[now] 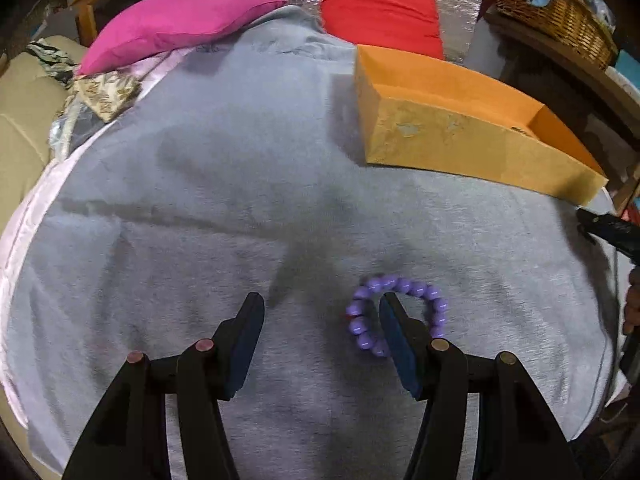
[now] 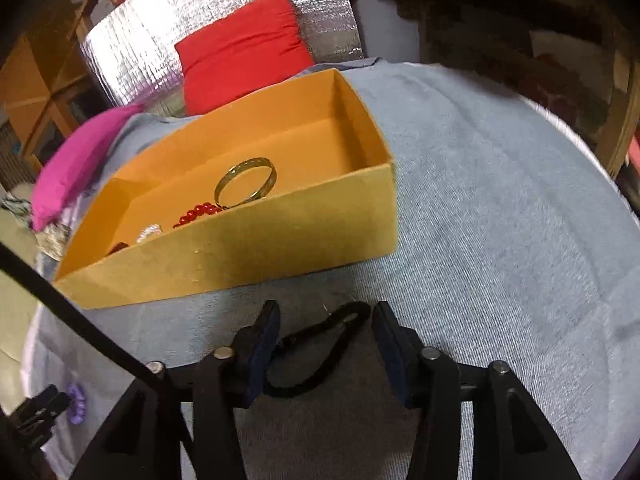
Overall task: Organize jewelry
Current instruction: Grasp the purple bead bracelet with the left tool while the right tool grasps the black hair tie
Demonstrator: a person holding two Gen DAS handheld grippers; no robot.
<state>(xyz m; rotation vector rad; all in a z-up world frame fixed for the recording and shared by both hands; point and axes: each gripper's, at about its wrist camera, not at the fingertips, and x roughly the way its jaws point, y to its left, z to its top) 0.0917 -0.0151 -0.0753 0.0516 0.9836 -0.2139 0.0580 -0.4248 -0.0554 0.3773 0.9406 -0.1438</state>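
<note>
A purple bead bracelet [image 1: 362,324] lies on the grey cloth [image 1: 240,208]. My left gripper [image 1: 322,304] is open just above it; its right finger [image 1: 394,320] stands over the bracelet's ring. The open orange box [image 1: 460,136] sits beyond, to the right. In the right wrist view the box [image 2: 248,236] holds a gold bangle [image 2: 246,184], red beads [image 2: 198,213] and a silvery piece [image 2: 149,233]. My right gripper [image 2: 326,308] is open, with a black cord loop [image 2: 320,344] lying on the cloth between its fingers. The purple bracelet [image 2: 76,398] shows at the lower left.
A magenta cushion [image 1: 176,24] and a red cushion [image 1: 380,12] lie at the far side against a silver foil panel [image 2: 168,40]. A wicker basket [image 1: 560,12] stands on a shelf at the right. Patterned fabric [image 1: 104,92] lies at the left edge.
</note>
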